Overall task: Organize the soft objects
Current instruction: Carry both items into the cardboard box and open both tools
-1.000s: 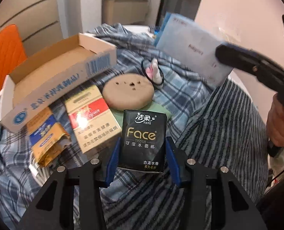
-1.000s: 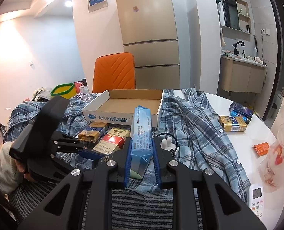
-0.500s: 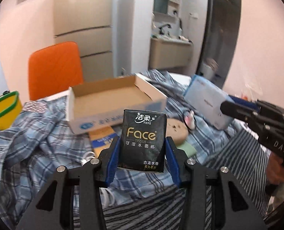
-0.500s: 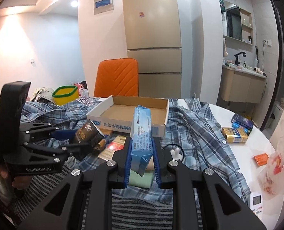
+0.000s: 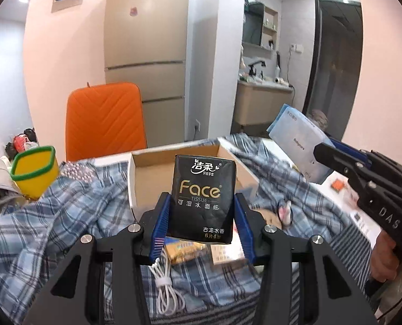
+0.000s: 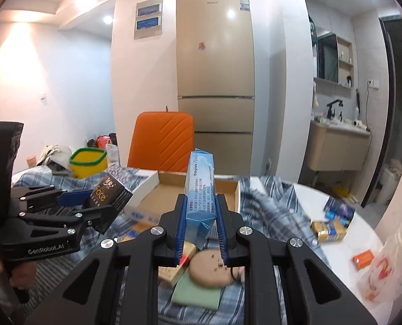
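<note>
My left gripper (image 5: 202, 223) is shut on a black Face tissue pack (image 5: 202, 197) and holds it raised in front of the open cardboard box (image 5: 144, 173). My right gripper (image 6: 201, 230) is shut on a light blue Babycare wipes pack (image 6: 201, 189), held upright above the table before the same box (image 6: 168, 192). The blue pack also shows at the right of the left wrist view (image 5: 298, 140). The black pack also shows at the left of the right wrist view (image 6: 110, 192).
A blue plaid shirt (image 5: 52, 216) covers the table. On it lie a round tan sponge (image 6: 209, 270), a green cloth (image 6: 198, 289), cigarette packs (image 6: 171, 270) and a white cable (image 5: 165, 284). An orange chair (image 6: 163, 140) stands behind. A yellow bin (image 6: 88, 161) sits far left.
Both grippers have lifted with their packs. The views tilted up from the table to the room, and the cardboard box now lies straight ahead of each.
</note>
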Available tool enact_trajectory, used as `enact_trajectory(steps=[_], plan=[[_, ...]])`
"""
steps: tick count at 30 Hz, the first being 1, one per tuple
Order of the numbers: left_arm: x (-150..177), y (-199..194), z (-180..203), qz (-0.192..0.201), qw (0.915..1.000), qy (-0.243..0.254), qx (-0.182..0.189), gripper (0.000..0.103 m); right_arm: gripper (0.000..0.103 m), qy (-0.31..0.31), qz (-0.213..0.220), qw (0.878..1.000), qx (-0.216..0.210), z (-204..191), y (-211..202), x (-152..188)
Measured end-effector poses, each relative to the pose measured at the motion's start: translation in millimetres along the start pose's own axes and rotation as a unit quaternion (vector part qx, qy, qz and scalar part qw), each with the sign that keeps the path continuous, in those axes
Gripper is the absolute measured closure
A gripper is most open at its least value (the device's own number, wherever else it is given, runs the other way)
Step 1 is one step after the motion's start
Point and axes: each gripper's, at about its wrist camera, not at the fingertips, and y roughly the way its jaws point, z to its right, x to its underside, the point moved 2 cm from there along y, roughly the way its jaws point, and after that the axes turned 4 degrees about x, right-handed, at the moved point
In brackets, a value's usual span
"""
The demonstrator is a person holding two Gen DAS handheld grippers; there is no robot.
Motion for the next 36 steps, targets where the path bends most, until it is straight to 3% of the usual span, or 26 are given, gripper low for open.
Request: enact_trajectory(steps=[5, 12, 19, 26, 29, 33, 36], plan=[[-25, -7, 2, 0.036, 0.999, 0.013, -0.021, 0.058, 0.081, 0.001, 0.033, 0.999, 0.008, 0, -2, -31], [-69, 1, -7, 0.054, 0.9978, 0.002, -0.039, 0.058, 0.081, 0.012, 0.08, 0.996, 0.025, 1, 1, -84], [-99, 20, -21, 0.068, 0.996, -0.021, -0.054, 0.058, 0.081, 0.028, 0.08, 0.995, 0.053, 2, 26, -114], [-85, 55, -40, 0.06, 0.9946, -0.041, -0.074, 0.058, 0.081, 0.023, 0.055, 0.997, 0.039, 8, 66, -100], [-71, 78, -52, 0.037, 0.9953, -0.051, -0.073, 0.058, 0.081, 0.007, 0.035, 0.998, 0.057, 6, 91, -86], [-59, 103, -60, 0.004, 0.9955, -0.047, -0.082, 0.058, 0.081, 0.011, -0.011, 0.999, 0.029, 7, 125, -68], [-48, 113, -69, -0.021, 0.9947, -0.072, -0.07, 0.058, 0.081, 0.0, -0.038, 0.999, 0.036, 5, 148, -53]])
